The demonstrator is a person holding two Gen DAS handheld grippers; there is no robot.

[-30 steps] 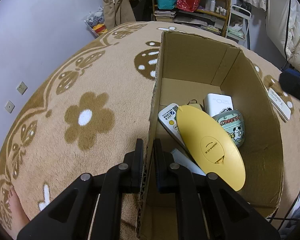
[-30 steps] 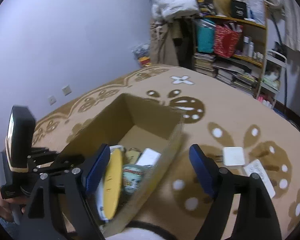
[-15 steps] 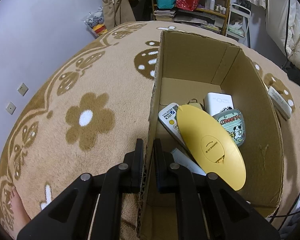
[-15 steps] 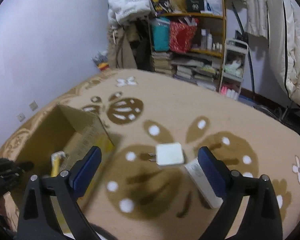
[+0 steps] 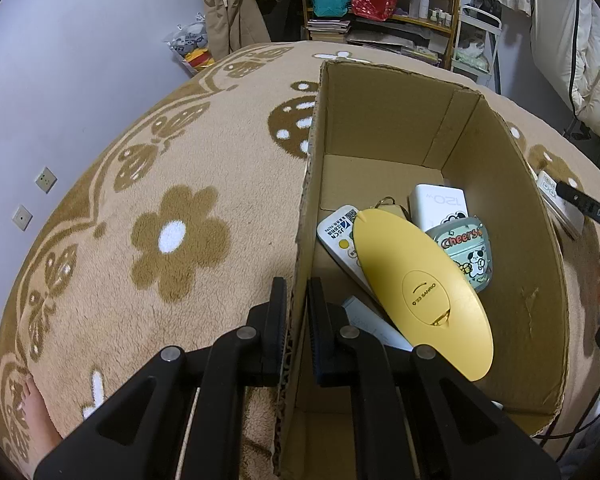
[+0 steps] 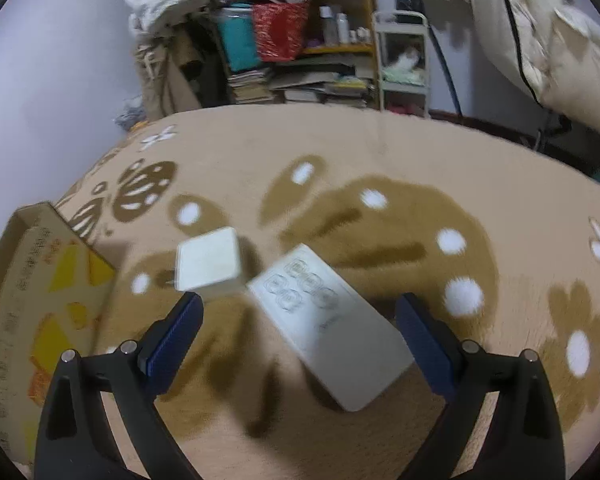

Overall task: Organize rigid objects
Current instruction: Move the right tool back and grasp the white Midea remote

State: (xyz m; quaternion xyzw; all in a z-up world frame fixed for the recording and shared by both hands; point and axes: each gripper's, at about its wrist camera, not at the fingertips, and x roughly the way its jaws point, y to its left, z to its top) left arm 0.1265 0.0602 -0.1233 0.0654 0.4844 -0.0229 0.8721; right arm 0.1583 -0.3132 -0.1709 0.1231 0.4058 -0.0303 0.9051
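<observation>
The left hand-held gripper (image 5: 297, 312) is pinched on the near wall of the cardboard box (image 5: 500, 184), one finger outside and one inside, both pressing the corrugated edge. The box stands open-topped on a tan carpet (image 5: 180, 184) patterned with brown flowers and white dots. Inside it lie a yellow oval item (image 5: 420, 292) tilted across the rest, a white remote (image 5: 338, 236) partly under it, a white charger block (image 5: 440, 204), a green case (image 5: 466, 252) printed with a cartoon and the word "Cheers", and what looks like a key ring (image 5: 386, 202) behind the yellow piece. In the right wrist view, which is blurred, the right hand-held gripper (image 6: 300, 320) hangs over the carpet with its blue-padded fingers (image 6: 172, 340) spread wide — the jaws have just been opening, and nothing is pressed between them. Below it, between the two fingers, a flat white remote (image 6: 328, 328) lies on the carpet, apart from the pads. Just beside that remote, towards the box, sits a white square charger (image 6: 208, 260). A corner of the box shows at the left edge of this view — its outer side printed in yellow and orange. A cluttered shelf (image 6: 300, 40) stands against the far wall.
</observation>
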